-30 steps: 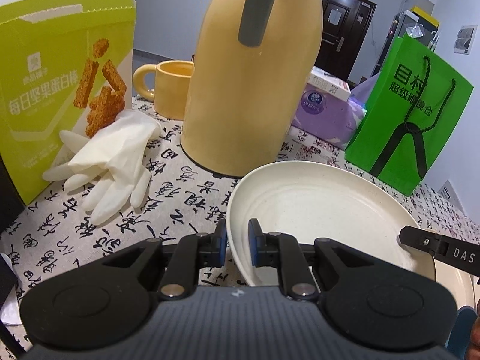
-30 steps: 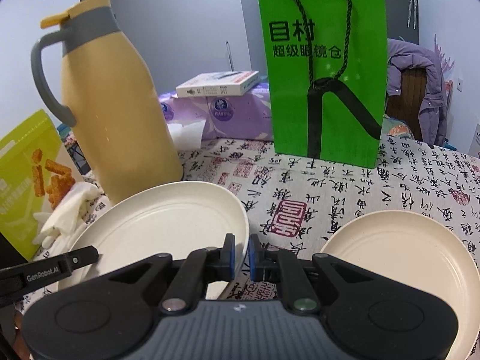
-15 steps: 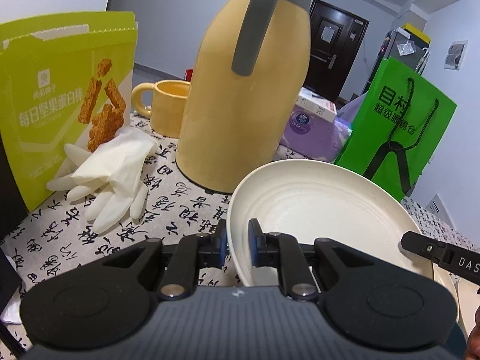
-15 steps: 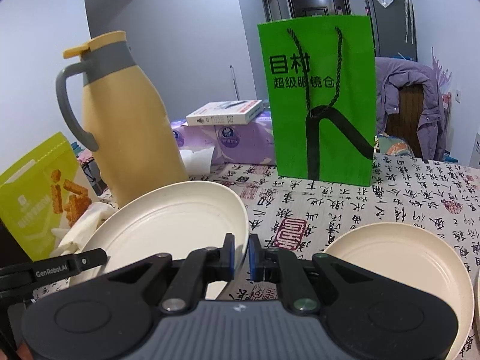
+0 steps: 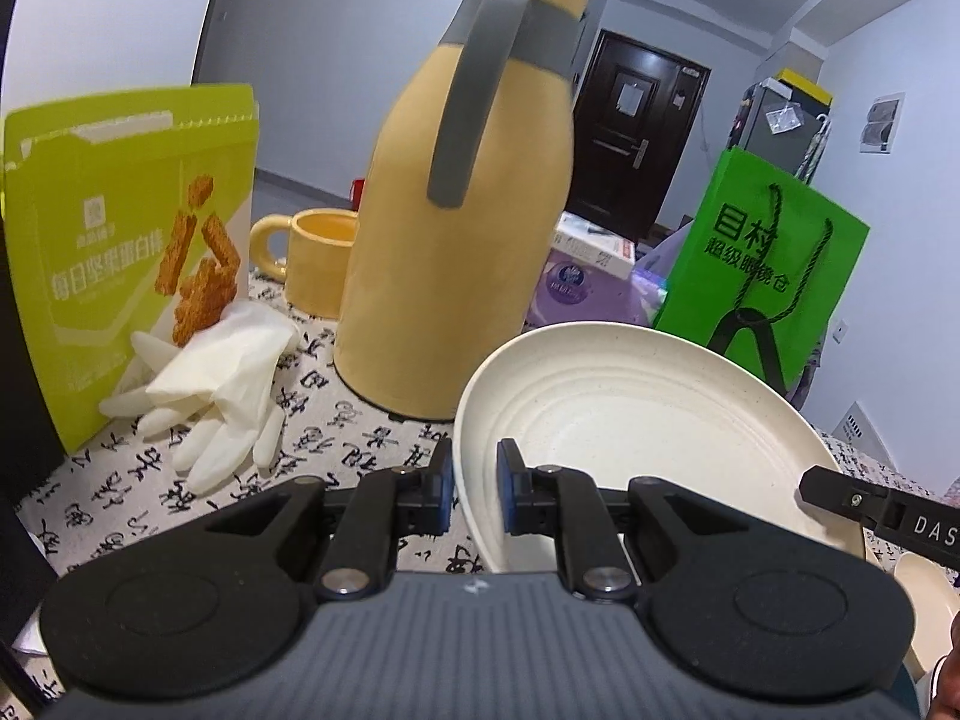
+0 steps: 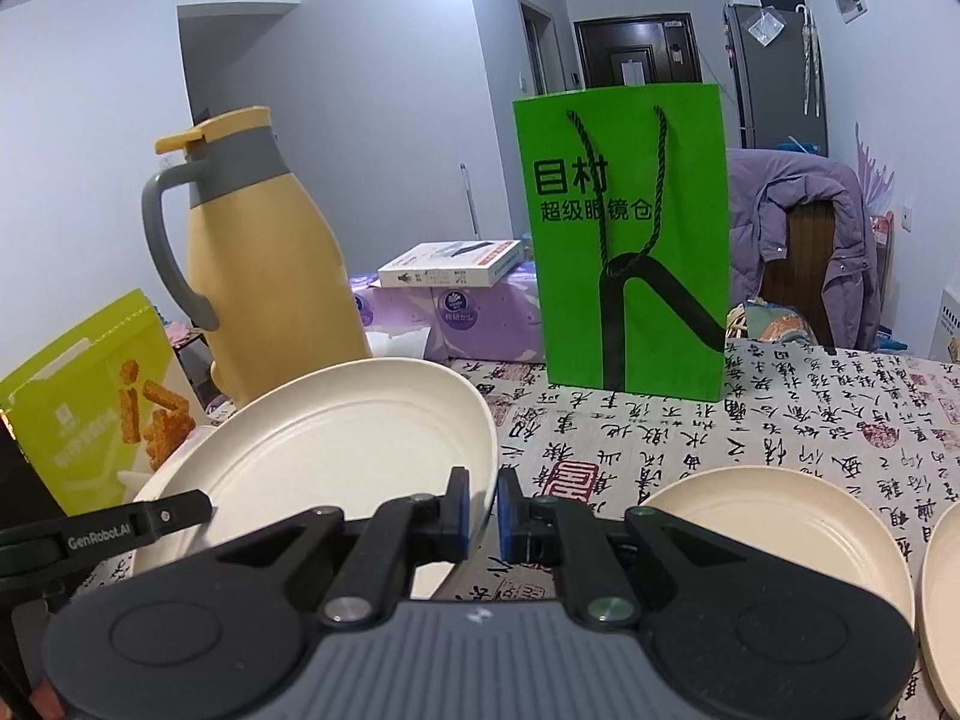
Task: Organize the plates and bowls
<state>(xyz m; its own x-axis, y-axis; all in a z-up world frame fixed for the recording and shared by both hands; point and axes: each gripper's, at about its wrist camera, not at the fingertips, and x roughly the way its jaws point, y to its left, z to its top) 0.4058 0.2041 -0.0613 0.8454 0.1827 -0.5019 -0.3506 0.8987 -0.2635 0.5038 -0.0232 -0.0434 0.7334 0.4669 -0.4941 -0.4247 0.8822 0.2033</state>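
Home living area: cloth-covered table (image 6: 810,414), thermos jug (image 6: 264,276) at 10 o'clock, jacket-draped chair (image 6: 810,252) at 2, entry door (image 6: 636,54) at 12.

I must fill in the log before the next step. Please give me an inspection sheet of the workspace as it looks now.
Surface: table under a cloth printed with black characters.
Job's things: cream plate held tilted off the cloth by both grippers; second plate flat; the rim of a third.
Clutter: yellow jug, mug, snack box, white gloves, green bag, tissue packs.
Grippers: left gripper and right gripper shut on opposite rims.
Cables: nothing seen.
Surroundings: dark door, purple coat on chair.
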